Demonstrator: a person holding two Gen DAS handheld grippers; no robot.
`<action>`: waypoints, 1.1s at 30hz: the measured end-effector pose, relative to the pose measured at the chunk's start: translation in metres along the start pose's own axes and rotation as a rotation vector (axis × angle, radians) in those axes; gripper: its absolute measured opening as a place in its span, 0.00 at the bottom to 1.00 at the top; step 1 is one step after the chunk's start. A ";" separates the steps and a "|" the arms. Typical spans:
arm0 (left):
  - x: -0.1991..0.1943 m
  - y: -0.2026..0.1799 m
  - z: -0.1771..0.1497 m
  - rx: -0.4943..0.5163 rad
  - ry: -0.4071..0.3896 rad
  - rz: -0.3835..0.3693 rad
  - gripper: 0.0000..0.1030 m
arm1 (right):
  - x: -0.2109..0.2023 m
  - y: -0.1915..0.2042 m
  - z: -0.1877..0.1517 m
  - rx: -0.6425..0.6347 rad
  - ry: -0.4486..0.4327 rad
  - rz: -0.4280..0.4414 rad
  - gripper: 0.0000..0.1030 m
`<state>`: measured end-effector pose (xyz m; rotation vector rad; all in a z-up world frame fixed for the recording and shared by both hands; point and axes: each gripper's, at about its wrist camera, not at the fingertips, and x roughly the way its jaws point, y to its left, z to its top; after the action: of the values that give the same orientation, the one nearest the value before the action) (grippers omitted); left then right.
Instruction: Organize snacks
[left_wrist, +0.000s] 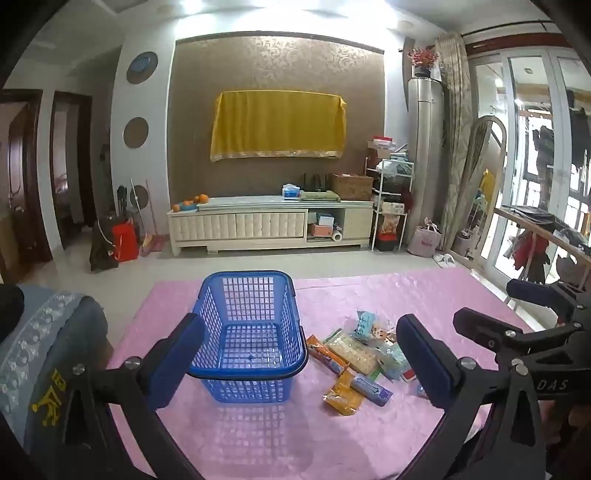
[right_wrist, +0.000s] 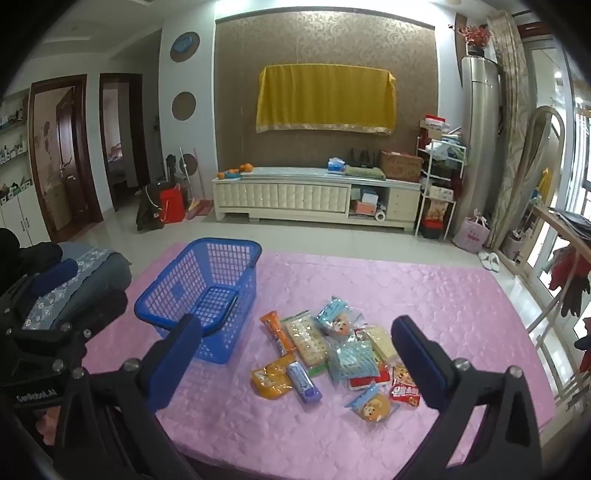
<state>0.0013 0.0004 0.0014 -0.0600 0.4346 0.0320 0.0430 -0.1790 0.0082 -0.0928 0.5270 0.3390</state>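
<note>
Blue plastic mesh is sitting empty ahead of us: the basket (left_wrist: 251, 332) is holding nothing, so we are judging the sorting as not yet begun. We are holding the left gripper (left_wrist: 301, 363) released, its jaws spread wide with nothing between them, and the basket is lying just beyond its left finger. We are keeping the right gripper (right_wrist: 295, 363) just as slack and empty, and the snacks (right_wrist: 332, 350) are lying in a loose heap just past its fingertips, between the two fingers, with the basket off to its left.

Every packet is waiting on the pink cloth (right_wrist: 424, 288): an orange wafer bar (right_wrist: 275, 330), a cracker pack (right_wrist: 306, 341), a purple bar (right_wrist: 304, 382), a red packet (right_wrist: 404, 384) and several more, some overlapping.

Room is looking generous to us. Bare cloth is lying on all sides of the heap, and beyond the right finger it is running on to the table's edge. The basket's rim and handle are the only obstacles we are watching.
</note>
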 end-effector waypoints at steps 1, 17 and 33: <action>0.000 -0.005 0.000 0.021 -0.002 0.001 1.00 | 0.000 0.001 0.000 0.006 -0.002 0.002 1.00; -0.004 -0.002 -0.001 0.017 0.015 -0.025 1.00 | 0.000 -0.002 -0.001 0.021 0.024 0.010 1.00; 0.001 -0.001 0.000 0.012 0.052 -0.038 1.00 | 0.000 -0.002 0.000 0.023 0.030 0.012 1.00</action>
<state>0.0021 -0.0005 0.0013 -0.0576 0.4859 -0.0100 0.0433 -0.1813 0.0082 -0.0728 0.5614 0.3441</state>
